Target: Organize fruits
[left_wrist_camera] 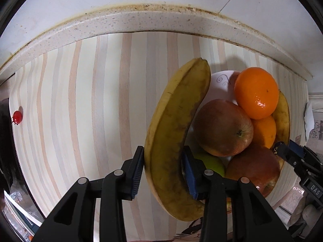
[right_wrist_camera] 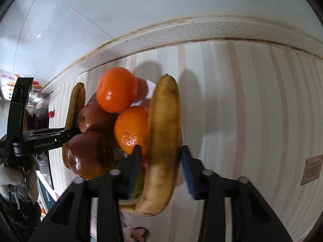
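A white plate [left_wrist_camera: 222, 80] on the striped mat carries two oranges [left_wrist_camera: 256, 92], two red apples [left_wrist_camera: 222, 127] and a green fruit [left_wrist_camera: 212, 163]. My left gripper [left_wrist_camera: 164, 171] points down at the plate's left rim, shut on a spotted yellow banana [left_wrist_camera: 175, 131]. At the opposite rim, my right gripper [right_wrist_camera: 161, 167] straddles a second banana [right_wrist_camera: 163, 131]. Its pads stand slightly off the peel, so it is open. The right wrist view shows the left gripper [right_wrist_camera: 66, 136] at the far banana [right_wrist_camera: 75, 104]. The left wrist view catches the right gripper [left_wrist_camera: 286, 149] at its edge.
A speckled stone ledge [left_wrist_camera: 141, 18] and a tiled wall run behind the mat [left_wrist_camera: 90, 100]. A small red fruit [left_wrist_camera: 17, 117] lies alone at the mat's far left. A brown label [right_wrist_camera: 311, 169] sits at the right. A gloved hand [right_wrist_camera: 12, 179] holds the left gripper.
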A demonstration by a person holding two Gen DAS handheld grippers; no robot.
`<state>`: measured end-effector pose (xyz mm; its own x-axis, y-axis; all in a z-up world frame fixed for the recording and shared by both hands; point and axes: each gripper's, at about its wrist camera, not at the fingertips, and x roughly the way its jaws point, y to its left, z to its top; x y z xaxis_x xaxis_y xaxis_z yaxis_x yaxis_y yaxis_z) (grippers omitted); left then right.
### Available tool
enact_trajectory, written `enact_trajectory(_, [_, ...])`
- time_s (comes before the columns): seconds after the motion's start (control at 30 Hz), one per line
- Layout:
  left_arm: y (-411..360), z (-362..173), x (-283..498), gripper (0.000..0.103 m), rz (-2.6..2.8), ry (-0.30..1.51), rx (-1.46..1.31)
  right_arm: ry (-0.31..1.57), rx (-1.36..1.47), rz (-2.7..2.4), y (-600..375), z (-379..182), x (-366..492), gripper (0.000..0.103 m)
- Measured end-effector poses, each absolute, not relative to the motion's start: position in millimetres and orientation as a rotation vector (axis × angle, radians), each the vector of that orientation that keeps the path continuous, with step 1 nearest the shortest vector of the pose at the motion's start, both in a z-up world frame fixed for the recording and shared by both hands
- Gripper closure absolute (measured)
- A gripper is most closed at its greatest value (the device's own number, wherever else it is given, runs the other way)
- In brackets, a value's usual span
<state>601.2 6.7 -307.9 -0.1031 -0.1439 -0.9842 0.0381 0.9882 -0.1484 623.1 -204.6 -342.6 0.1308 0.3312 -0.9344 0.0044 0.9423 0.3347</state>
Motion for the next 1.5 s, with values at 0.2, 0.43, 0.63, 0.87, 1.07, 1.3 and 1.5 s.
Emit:
enact_trajectory(0.2, [15.1,-308.8,600.0,0.065,-0.155,1.673,-0.136,1.426,0.301,0.235,-209.1,-339.9,618.5,0.045])
enact_trajectory(0.43, [28.7,-306.0,595.3,0.065,-0.157,1.671,-0.213,1.418,0.313,0.232,-207.8,-338.1,614.9,0.044])
enact_trajectory(0.63, [41.8,-286.3,587.3,0.064,-0.128,1.632,-0.226,1.399,0.292,0.222,-205.2,-330.2,612.0,0.035])
enact_trajectory(0.87, [47.2,-248.8,564.6,0.039,-0.086,1.523,-0.235,1.335,0.203,0.158,-195.6,-297.2,594.2,0.007])
enact_trajectory(1.07, [37.5,-210.4,526.8,0.009,-0.104,1.426,-0.174,1.270,0.113,0.091,-179.1,-260.7,559.0,0.005])
enact_trajectory(1.3, [28.9,-182.7,478.7,0.009,-0.130,1.362,-0.127,1.199,0.081,0.049,-167.4,-223.4,505.2,0.004])
enact_trajectory(1.5, [29.7,-153.2,439.3,0.009,-0.141,1.293,-0.091,1.131,0.108,0.010,-168.9,-192.0,460.9,0.004])
